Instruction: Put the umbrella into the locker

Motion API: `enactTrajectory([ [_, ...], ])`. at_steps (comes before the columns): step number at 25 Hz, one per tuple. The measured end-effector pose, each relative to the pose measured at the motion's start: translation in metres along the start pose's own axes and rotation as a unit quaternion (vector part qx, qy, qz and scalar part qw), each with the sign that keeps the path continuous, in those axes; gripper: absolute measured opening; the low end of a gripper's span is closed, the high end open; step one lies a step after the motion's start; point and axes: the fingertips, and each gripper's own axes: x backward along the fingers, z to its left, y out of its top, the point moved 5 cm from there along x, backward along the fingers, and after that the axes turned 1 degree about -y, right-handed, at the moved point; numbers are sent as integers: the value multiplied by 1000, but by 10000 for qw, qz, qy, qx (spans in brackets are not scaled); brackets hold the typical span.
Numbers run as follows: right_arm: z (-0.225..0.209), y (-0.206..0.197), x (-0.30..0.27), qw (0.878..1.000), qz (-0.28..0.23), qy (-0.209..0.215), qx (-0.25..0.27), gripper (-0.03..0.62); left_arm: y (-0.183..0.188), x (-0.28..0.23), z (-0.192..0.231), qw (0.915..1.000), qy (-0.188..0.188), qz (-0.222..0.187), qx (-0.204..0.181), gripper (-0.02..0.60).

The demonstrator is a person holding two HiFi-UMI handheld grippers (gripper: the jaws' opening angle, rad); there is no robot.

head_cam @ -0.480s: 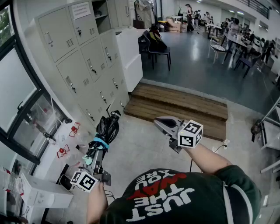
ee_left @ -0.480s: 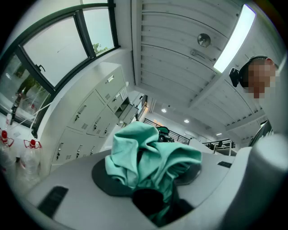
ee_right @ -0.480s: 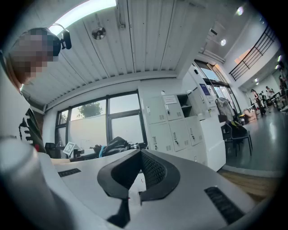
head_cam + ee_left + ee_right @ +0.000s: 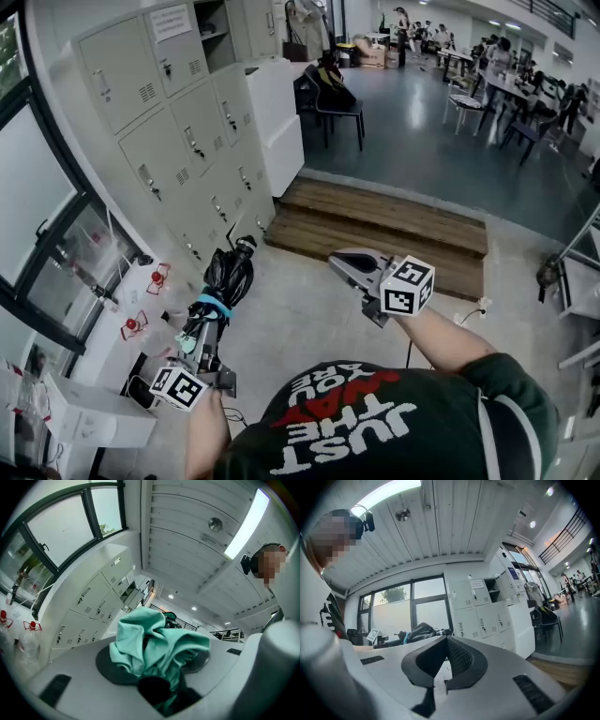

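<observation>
Low at the left of the head view, left gripper (image 4: 205, 337) clamped on the lower end of the umbrella (image 4: 231, 274), folded, black, banded with teal, slanting up and to the right toward the lockers (image 4: 178, 122) but short of them and outside every compartment. Along the upper left, grey locker doors closed, with 1 open compartment (image 4: 217, 33) at the top edge. Centre right, right gripper (image 4: 347, 263) held out over the pale floor (image 4: 309, 309), its 2 jaws drawn together on nothing, with a wooden step (image 4: 394, 230) beyond it. Over to the left gripper view: bunched teal fabric (image 4: 157, 644) of the umbrella filling the middle, pinched between the 2 dark pads (image 4: 110, 665), a black part at the bottom centre, lockers at the middle left, windows (image 4: 61, 531) in the upper left. Over to the right gripper view: jaws meeting in a point at the lower centre, nothing between them; umbrella at the middle left in front of the windows, lockers right of centre.
</observation>
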Motion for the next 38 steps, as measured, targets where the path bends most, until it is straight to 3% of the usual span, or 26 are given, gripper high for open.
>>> enactTrajectory([
  [13, -27, 12, 33, 9996, -82, -39, -249, 34, -12, -26, -27, 9999, -24, -47, 123, 212],
  [25, -89, 26, 118, 9997, 94, 34, -243, 34, -72, -79, -98, 9987, -43, -260, 427, 212],
  [32, -112, 36, 116, 9996, 129, 183, -158, 34, -88, -102, -110, 9979, 44, -274, 586, 212],
  [38, -123, 31, 88, 9992, 179, 308, -176, 34, -85, -112, -91, 9978, 97, -292, 585, 212],
])
